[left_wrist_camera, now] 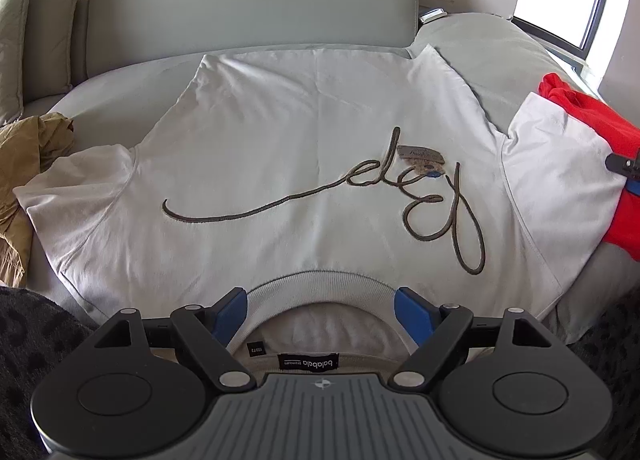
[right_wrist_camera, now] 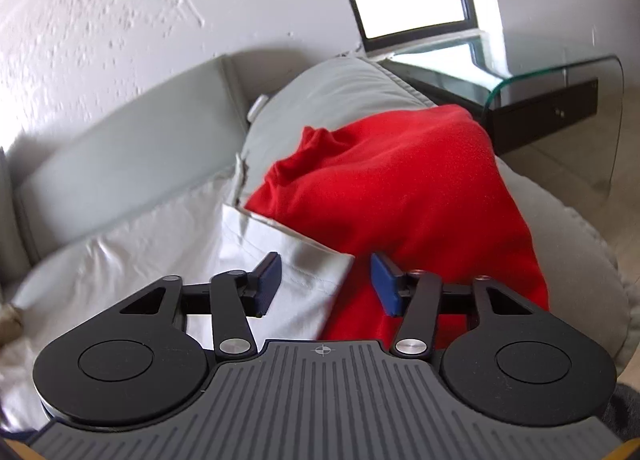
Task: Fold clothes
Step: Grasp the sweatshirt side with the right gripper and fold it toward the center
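A white T-shirt (left_wrist_camera: 304,140) with brown script lettering lies spread flat on the grey sofa seat, collar toward me. My left gripper (left_wrist_camera: 320,310) is open, its blue pads either side of the collar (left_wrist_camera: 320,286), holding nothing. My right gripper (right_wrist_camera: 325,280) is open above the shirt's right sleeve (right_wrist_camera: 296,260), at the sleeve's hem corner where it meets a red garment (right_wrist_camera: 400,188). The right gripper's tip (left_wrist_camera: 624,164) also shows in the left wrist view at the far right edge.
The red garment (left_wrist_camera: 600,128) is draped on the sofa's right arm (right_wrist_camera: 340,92). A tan garment (left_wrist_camera: 24,172) is bunched at the left. Back cushions (left_wrist_camera: 248,0) stand behind. A glass side table (right_wrist_camera: 540,72) stands past the arm. Dark spotted fabric (left_wrist_camera: 32,340) lies at the near edge.
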